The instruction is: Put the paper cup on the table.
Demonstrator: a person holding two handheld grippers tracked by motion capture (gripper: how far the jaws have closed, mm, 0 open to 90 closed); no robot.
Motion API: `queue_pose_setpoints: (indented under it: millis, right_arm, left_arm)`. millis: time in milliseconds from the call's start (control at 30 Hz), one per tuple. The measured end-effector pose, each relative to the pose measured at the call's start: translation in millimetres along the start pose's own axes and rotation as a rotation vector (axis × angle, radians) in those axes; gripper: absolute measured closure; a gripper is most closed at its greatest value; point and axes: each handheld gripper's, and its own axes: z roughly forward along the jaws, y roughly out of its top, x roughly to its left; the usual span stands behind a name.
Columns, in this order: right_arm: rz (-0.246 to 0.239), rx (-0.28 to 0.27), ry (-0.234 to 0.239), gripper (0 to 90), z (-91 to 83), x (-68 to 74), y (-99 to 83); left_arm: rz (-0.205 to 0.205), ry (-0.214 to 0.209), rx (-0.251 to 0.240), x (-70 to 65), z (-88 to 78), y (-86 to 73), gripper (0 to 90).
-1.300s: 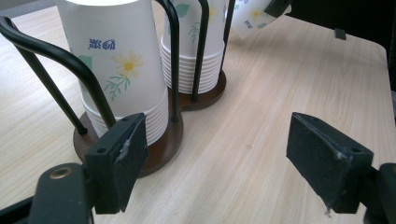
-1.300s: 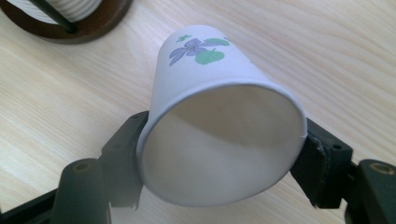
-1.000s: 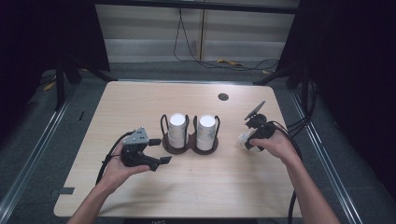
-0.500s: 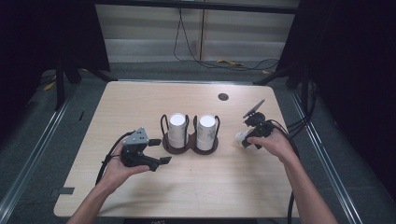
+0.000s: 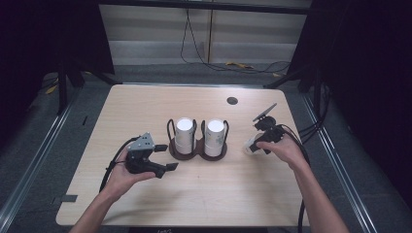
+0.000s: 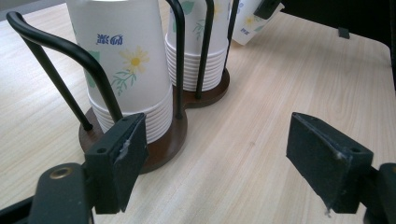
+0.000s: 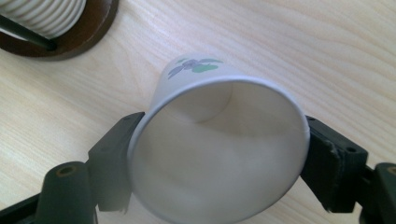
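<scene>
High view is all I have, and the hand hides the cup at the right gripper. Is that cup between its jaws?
Observer: Yes. In the right gripper view the paper cup sits between the jaws of the right gripper, mouth toward the camera. The jaws have just been opening, and the pads lie against its rim.
Operator: Is the cup plain?
Observer: No, a green and purple leaf print shows on its wall near the base.
Operator: And the left gripper?
Observer: The left gripper stands open with nothing between its jaws, right beside the brown base of the cup holder.
</scene>
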Motion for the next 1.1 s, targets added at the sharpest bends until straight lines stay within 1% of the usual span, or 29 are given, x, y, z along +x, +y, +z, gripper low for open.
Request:
queue_pose_setpoints:
  millis: [233, 300, 333, 400, 467, 533, 600, 733, 833, 933, 1100]
  right_arm:
    - [0.011, -0.047, 0.014, 20.7, 2.3, 0.2, 3.1]
    - [0.012, -0.060, 0.024, 19.9, 3.8, -0.3, 4.4]
    - [0.021, -0.061, 0.030, 19.7, 4.3, -0.3, 5.1]
    - [0.018, -0.079, 0.034, 19.2, 5.5, -0.4, 6.0]
    - [0.032, -0.098, 0.045, 20.3, 6.3, -0.4, 6.3]
    - [0.031, -0.110, 0.046, 21.1, 6.8, -0.3, 6.3]
    - [0.039, -0.133, 0.044, 21.7, 6.8, -0.2, 6.0]
    - [0.048, -0.179, 0.053, 23.9, 7.0, -1.0, 5.4]
    - [0.059, -0.195, 0.047, 24.6, 8.9, 0.0, 4.2]
    - [0.073, -0.196, 0.052, 25.7, 13.2, 0.3, 1.3]
    - [0.094, -0.239, 0.047, 27.0, 17.1, 0.8, -3.0]
  left_arm:
    - [0.001, -0.001, 0.001, 0.1, -0.1, -0.2, 20.6]
    - [0.001, 0.000, 0.001, 0.1, -0.2, -0.3, 20.6]
    - [0.000, 0.001, 0.002, 0.2, -0.4, -0.3, 20.6]
    - [-0.002, 0.003, 0.002, 0.4, -0.6, -0.5, 20.6]
    - [-0.002, 0.002, 0.000, 0.5, -0.8, -0.8, 20.6]
    - [0.002, 0.003, 0.003, 0.8, -0.9, -1.0, 20.6]
    - [0.000, 0.002, 0.002, 0.9, -0.9, -1.1, 20.6]
    - [0.000, 0.004, 0.001, 0.8, -1.4, -1.0, 20.6]
    - [0.000, 0.004, 0.002, 0.9, -1.6, -1.0, 20.6]
    - [0.003, 0.005, 0.005, 1.1, -1.5, -1.2, 20.6]
    - [-0.003, 0.002, 0.004, 0.4, -0.5, -1.6, 20.6]
